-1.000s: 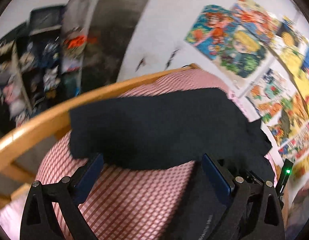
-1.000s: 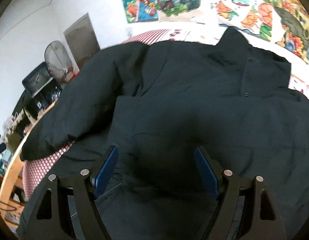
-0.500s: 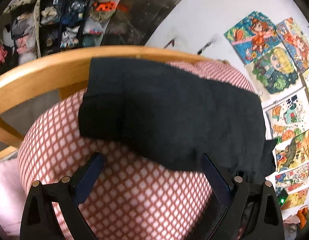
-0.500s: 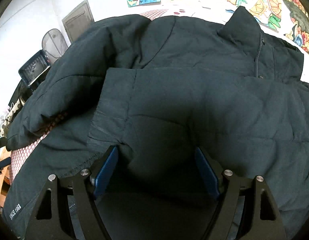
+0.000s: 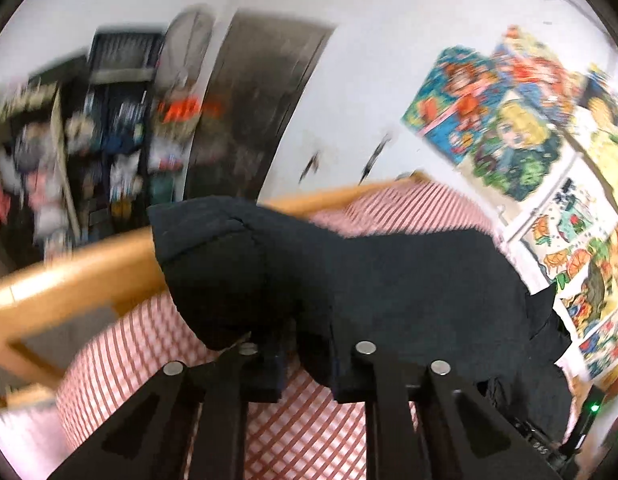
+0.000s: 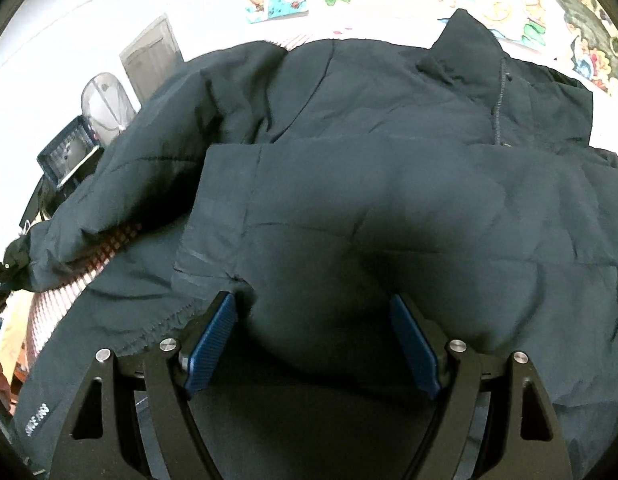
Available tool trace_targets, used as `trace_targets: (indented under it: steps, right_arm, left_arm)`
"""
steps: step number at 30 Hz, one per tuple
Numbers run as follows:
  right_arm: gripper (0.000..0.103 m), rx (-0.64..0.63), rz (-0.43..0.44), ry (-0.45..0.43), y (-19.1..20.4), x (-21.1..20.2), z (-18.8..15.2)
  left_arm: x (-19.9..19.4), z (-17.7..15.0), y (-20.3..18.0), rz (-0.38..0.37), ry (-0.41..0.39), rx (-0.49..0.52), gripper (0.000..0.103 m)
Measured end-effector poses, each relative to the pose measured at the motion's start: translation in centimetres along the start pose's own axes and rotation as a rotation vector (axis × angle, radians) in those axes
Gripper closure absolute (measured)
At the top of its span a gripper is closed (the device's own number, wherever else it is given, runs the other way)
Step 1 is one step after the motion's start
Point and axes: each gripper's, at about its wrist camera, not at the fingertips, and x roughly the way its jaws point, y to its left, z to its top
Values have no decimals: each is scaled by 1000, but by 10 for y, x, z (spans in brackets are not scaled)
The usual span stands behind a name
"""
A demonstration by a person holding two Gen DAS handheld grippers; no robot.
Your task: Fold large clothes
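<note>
A large dark puffer jacket [image 6: 389, 140] lies spread on the bed, collar at the far side. One sleeve [image 6: 309, 184] is folded across its chest. My right gripper [image 6: 313, 340] rests low on that folded part; its jaws stand wide and the padded cloth bulges up between the blue pads [image 6: 211, 344]. In the left wrist view the jacket's other sleeve [image 5: 349, 272] stretches over the checked sheet. My left gripper [image 5: 305, 360] is closing on the near edge of that sleeve, with the fingers close together and the dark cloth pinched between them.
A red-and-white checked sheet [image 5: 301, 432] covers the bed. A wooden bed rail [image 5: 69, 280] runs along its left side. Beyond it are cluttered shelves [image 5: 89, 140], a dark door [image 5: 249, 112] and a fan [image 6: 105, 100]. Cartoon posters [image 5: 509, 140] cover the wall on the right.
The left jaws have gone from wide apart to nearly together on the sleeve's edge, and the sleeve end has bunched up. The right gripper has come slightly lower over the folded sleeve.
</note>
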Motion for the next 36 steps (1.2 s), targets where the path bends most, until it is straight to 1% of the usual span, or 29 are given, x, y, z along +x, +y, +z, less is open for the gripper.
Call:
trace_targets:
  steps: [3,5,8,10,12,16,19,22,25,28,30,32,34,36]
  right_arm:
    - [28,38,4,-27,-12,-15,-1]
    - [28,62,3,-54,-22,-30,0]
    - [28,118,-22,-90,-41,-53,0]
    - [28,156,-18,-103,-53,-65,-4]
    - [28,186,-25,-121,-63,-79,-10]
    - [28,209,-60,-151,-77,-102,-21]
    - [28,225,-78,-163,-89,-116,-33]
    - [28,231,-96,-172,-101,-125,-39]
    - [28,243,-114,-189,-114,-135,-43]
    - [28,259,-117,-205,-128,-143,-48]
    - [28,276,-93,-224,-136,-148,-52]
    - [28,301,-45,-255,-145,-154,-56]
    - [28,336,45,-299,-156,-160,-63]
    - [28,380,116,-325,-166,-164,-71]
  left_arm:
    - [-22,14,-24,-43,-117,92,92]
    - [-39,22,-47,-99,-181,169,92]
    - [-58,26,-81,-176,-241,282,92]
    - [-68,23,-104,-209,-275,361,92]
    - [-77,18,-129,-264,-287,447,92]
    - [-89,3,-171,-350,-272,578,92]
    - [-98,-20,-197,-403,-273,676,92]
    - [-102,-50,-219,-439,-270,797,92]
    - [-105,-87,-239,-472,-268,938,92]
    - [-104,-114,-253,-506,-229,1038,92]
    - [-101,-134,-265,-534,-179,1114,92]
    - [-99,-150,-271,-555,-134,1171,92]
    - [-98,-164,-274,-578,-96,1224,91]
    - [-98,-180,-275,-609,-57,1279,89]
